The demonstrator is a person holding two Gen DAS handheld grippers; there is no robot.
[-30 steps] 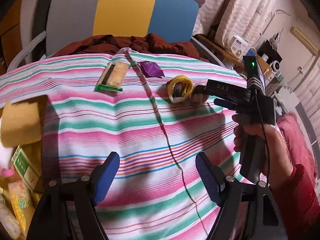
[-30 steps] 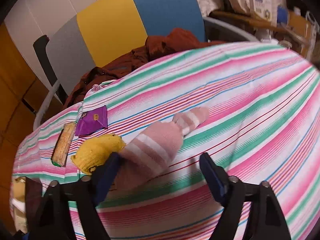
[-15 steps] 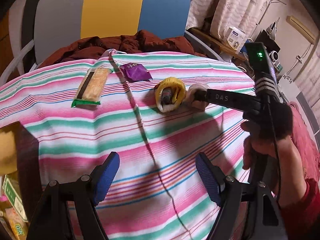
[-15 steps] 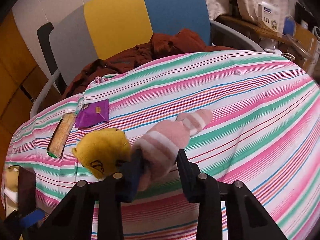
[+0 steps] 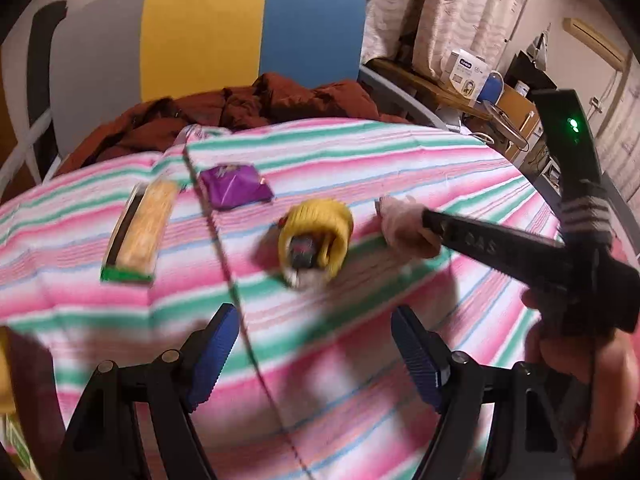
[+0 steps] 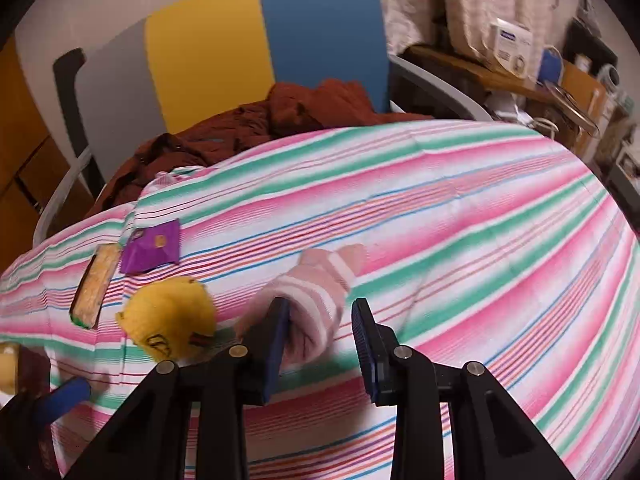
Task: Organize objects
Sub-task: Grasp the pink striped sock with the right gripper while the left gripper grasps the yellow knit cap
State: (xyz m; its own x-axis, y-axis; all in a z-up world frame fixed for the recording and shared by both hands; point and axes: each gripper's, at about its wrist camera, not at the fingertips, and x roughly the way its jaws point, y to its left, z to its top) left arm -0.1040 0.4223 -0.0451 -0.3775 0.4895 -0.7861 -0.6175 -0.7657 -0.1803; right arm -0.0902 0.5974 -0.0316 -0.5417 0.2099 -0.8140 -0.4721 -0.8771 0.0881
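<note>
The left gripper (image 5: pixel 312 354) hangs with jaws apart over bare striped cloth (image 5: pixel 360 400). Mid-table, the right gripper (image 6: pixel 320 336) has just been closing and clamps the pink sock's (image 6: pixel 316 292) cuff, beside the yellow sock (image 6: pixel 168 320). The pick-up looks in hand; next comes lifting clear. A biscuit packet (image 5: pixel 140 228) and a purple wrapper (image 5: pixel 236 186) lie toward the far edge.

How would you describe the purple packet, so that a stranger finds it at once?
Look at the striped cloth over the table, on the side near the chair with the red-brown garment. The purple packet lies flat there, between the long biscuit pack and the yellow sock. It alone is purple, shiny and crinkled.
</note>
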